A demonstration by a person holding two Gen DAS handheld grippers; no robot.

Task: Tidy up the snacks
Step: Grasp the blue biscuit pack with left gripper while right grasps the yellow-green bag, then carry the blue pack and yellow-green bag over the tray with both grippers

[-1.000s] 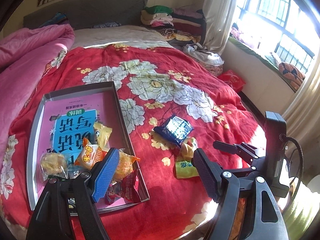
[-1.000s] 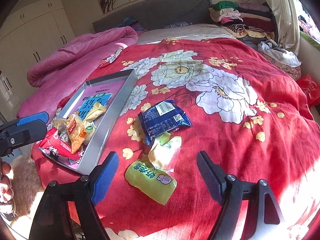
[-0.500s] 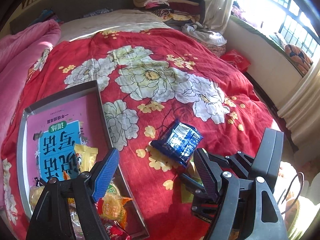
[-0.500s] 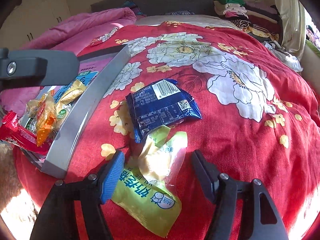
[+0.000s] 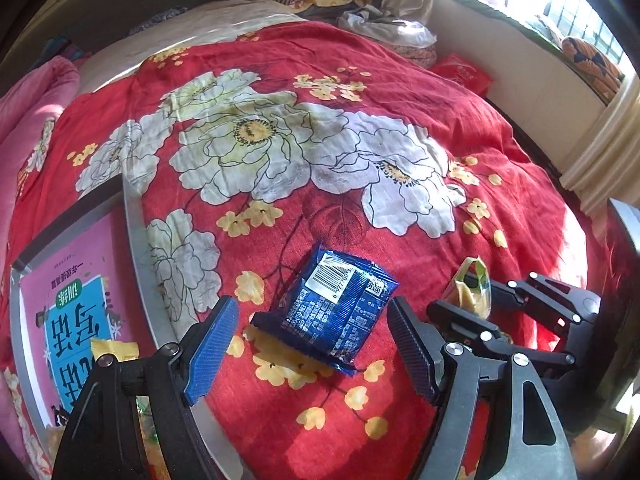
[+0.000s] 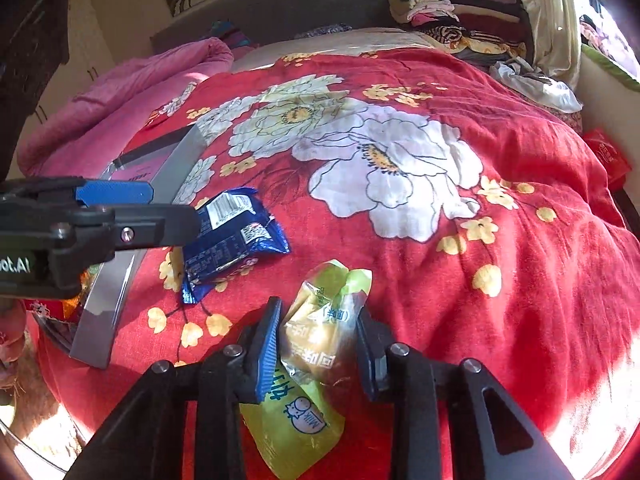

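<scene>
A blue snack packet [image 5: 332, 308] lies on the red flowered bedspread, between the open fingers of my left gripper [image 5: 312, 344]; it also shows in the right wrist view [image 6: 232, 236]. My right gripper [image 6: 318, 344] has closed around a yellow-green snack bag [image 6: 320, 344], which also shows in the left wrist view [image 5: 472, 292]. A grey tray [image 5: 140, 248] with a pink book and several snacks sits to the left.
A pink quilt [image 6: 120, 100] lies at the far left. Folded clothes [image 6: 452, 20] are stacked at the head of the bed. A red bag [image 5: 460, 72] lies by the window wall on the right. The bed edge is near me.
My left gripper moved right from the tray to straddle the blue packet. My right gripper moved down and closed its fingers around the yellow-green bag.
</scene>
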